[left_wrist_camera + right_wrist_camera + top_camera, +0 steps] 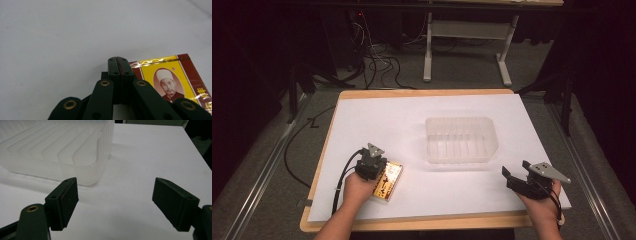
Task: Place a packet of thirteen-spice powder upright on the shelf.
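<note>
Two hands hold two grippers near the table's front edge. One yellow-and-red packet (388,182) lies left of the single clear tray (461,139), its long axis running front to back, slightly tilted. Left gripper (373,167) is clenched empty, beside the packet; right gripper (515,173) is spread wide, right of the tray.

Lying at seven o'clock on the table (362,102): box (389,182). Sitting just right of centre: tub (461,139).

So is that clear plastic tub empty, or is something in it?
Empty. The clear tub shows nothing but its own ribbed floor; the yellow box lies outside it.
</note>
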A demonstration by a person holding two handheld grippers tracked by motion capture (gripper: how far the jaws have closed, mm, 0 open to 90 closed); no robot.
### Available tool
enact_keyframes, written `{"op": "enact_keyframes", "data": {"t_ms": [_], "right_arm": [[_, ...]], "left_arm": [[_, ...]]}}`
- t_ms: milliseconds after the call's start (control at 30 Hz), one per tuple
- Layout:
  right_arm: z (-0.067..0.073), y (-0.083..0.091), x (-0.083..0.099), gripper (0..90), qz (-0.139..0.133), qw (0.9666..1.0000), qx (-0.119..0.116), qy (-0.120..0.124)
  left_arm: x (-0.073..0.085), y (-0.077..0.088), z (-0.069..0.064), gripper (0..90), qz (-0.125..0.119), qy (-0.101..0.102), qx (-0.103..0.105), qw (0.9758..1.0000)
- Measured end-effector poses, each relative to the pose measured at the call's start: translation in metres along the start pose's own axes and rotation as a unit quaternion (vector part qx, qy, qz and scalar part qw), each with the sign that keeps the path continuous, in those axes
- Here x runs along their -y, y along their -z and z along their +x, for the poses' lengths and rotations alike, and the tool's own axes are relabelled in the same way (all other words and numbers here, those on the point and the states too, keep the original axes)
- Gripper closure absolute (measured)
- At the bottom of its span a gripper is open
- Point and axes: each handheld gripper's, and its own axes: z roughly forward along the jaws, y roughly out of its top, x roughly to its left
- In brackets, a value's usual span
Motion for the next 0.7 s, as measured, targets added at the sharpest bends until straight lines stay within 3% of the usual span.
{"op": "enact_keyframes", "data": {"t_ms": [267,433,600,700], "right_arm": [[0.001,-0.001,0.000,21.4,0.003,1.0000,-0.003,0.000],[0.001,-0.001,0.001,21.6,0.002,1.0000,-0.004,0.002],[0.001,-0.005,0.001,22.1,0.008,0.9999,-0.003,0.010],[0.002,-0.005,-0.001,22.1,0.006,0.9999,-0.003,0.010]], "left_arm": [[-0.007,-0.005,-0.004,90.0,-0.007,-0.002,0.003,1.0000],[-0.009,-0.002,0.003,90.0,-0.018,0.013,-0.001,0.9997],[-0.005,0.010,0.010,90.0,-0.026,0.022,-0.017,0.9993],[0.001,0.016,0.011,89.9,-0.024,0.017,-0.025,0.9992]]}}
